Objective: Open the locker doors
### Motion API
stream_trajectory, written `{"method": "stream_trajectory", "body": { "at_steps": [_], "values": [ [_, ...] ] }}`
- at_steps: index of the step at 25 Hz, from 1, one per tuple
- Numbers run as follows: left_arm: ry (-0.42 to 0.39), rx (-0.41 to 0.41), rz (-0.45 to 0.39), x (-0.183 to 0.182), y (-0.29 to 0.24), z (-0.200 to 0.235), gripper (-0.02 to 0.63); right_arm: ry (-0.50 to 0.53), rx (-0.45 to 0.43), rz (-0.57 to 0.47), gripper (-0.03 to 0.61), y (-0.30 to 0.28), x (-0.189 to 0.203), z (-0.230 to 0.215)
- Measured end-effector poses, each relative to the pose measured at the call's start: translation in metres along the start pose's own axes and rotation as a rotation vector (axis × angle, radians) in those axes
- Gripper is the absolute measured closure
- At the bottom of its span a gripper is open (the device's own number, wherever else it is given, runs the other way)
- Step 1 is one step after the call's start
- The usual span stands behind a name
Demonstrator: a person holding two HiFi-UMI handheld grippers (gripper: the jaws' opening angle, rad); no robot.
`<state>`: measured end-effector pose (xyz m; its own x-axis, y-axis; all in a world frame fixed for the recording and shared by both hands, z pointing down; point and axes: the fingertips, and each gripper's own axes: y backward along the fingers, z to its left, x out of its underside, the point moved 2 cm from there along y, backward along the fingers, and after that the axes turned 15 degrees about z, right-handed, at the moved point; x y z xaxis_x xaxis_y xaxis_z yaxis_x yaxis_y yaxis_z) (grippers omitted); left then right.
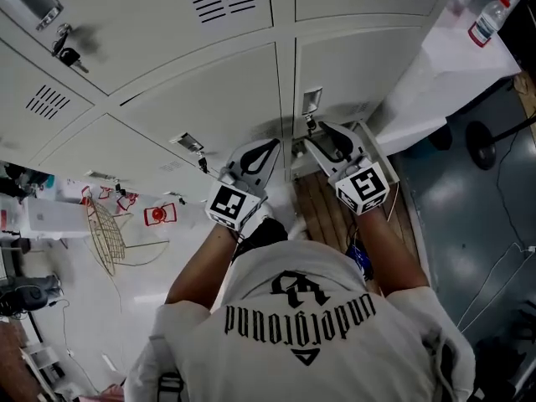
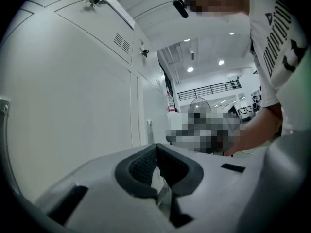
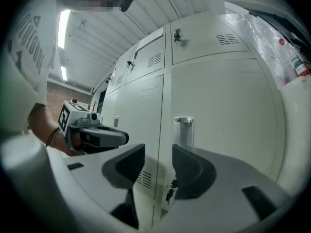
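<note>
A wall of pale grey lockers fills the top of the head view, all doors shut. My right gripper [image 1: 316, 139] is open, close to the metal handle [image 1: 311, 100] and keyed lock [image 1: 309, 125] of the right-hand door [image 1: 356, 69]. In the right gripper view the jaws [image 3: 159, 161] stand apart with nothing gripped; the handle [image 3: 184, 130] and dangling key [image 3: 170, 193] show beyond the gap, on the door [image 3: 223, 106]. My left gripper [image 1: 265, 152] hovers just left of it, in front of the neighbouring door [image 1: 209, 99], and its pads [image 2: 146, 166] meet with nothing held.
A white-covered table [image 1: 444, 65] carrying a plastic bottle [image 1: 487, 21] stands to the right. A slatted wooden board [image 1: 322, 203] lies at the lockers' foot. A wire rack [image 1: 105, 233] and a red item [image 1: 159, 214] lie left. Keys [image 1: 67, 55] hang in an upper-left locker.
</note>
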<state>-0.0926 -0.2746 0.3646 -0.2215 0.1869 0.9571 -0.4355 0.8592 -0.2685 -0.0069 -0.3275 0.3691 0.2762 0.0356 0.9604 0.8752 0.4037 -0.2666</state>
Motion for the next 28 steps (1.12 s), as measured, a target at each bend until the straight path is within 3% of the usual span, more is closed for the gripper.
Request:
{"method": "stream_trajectory", "body": {
  "at_steps": [14,17,28],
  "values": [
    [0.033,0.023,0.01,0.005,-0.025,0.022,0.606,0.005,-0.059,0.018,0.363,-0.057,-0.01,-0.021],
    [0.04,0.024,0.012,0.007,-0.028,0.025,0.606,0.009,-0.049,0.006,0.402,-0.058,-0.011,-0.024],
    [0.042,0.032,0.015,0.011,-0.033,0.029,0.606,0.001,-0.029,-0.002,0.374,-0.053,-0.014,-0.029]
  ]
}}
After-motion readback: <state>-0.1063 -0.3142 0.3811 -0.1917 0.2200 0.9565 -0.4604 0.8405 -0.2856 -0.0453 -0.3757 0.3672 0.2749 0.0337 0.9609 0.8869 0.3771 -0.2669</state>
